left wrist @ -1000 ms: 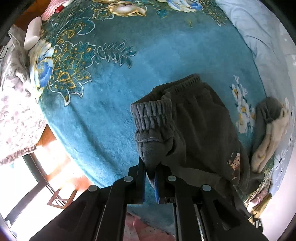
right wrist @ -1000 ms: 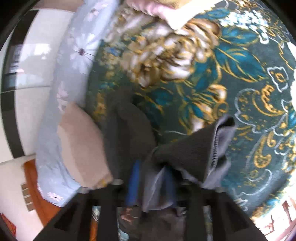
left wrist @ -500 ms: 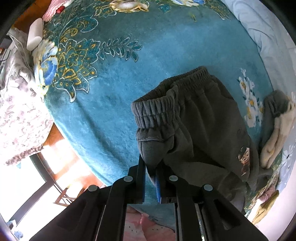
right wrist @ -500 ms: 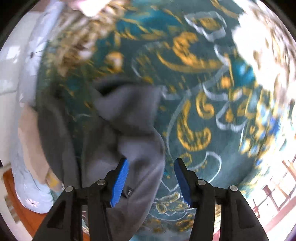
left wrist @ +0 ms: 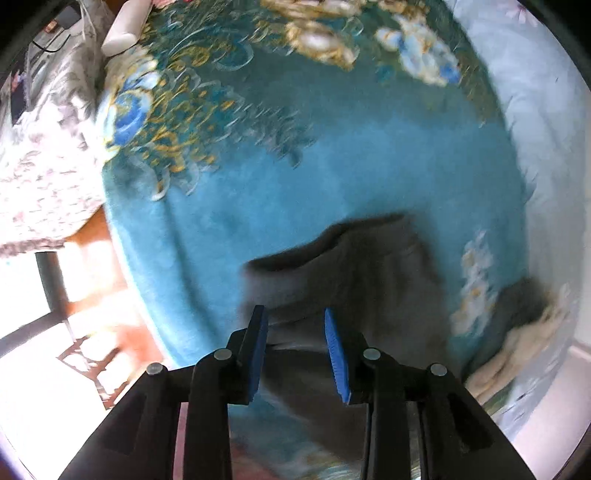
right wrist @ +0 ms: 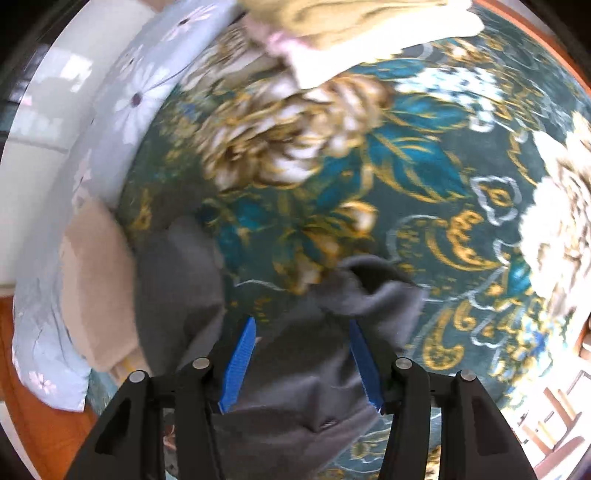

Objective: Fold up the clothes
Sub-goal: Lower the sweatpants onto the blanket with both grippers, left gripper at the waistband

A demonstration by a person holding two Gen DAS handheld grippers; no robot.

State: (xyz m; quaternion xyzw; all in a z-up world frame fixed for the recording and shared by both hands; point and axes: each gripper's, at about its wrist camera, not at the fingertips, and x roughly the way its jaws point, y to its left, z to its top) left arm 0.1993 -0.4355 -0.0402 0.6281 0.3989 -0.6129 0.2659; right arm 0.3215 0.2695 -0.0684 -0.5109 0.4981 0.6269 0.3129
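Dark grey trousers [left wrist: 369,280] lie on the teal flowered blanket [left wrist: 280,206], blurred by motion. My left gripper [left wrist: 293,312] hovers just over their near edge. Its jaws are opening, the blue pads [left wrist: 258,332] stand apart, and the cloth lies below them untouched. In the right wrist view the same grey cloth [right wrist: 295,391] bunches up under my right gripper [right wrist: 301,325], which is open. A fold rises between its blue pads [right wrist: 240,354], and neither pad presses on it.
A grey and cream garment [left wrist: 517,332] lies at the blanket's right edge on a pale blue sheet [left wrist: 535,110]. A white object [left wrist: 122,29] sits far left. Yellow and cream clothes [right wrist: 351,22] are piled at the top, with a beige folded piece [right wrist: 96,288] on the left.
My left gripper has let go of the trouser waistband, which dropped flat on the blanket, and the hand has shifted. The right gripper released its cloth earlier and has swung back over it.
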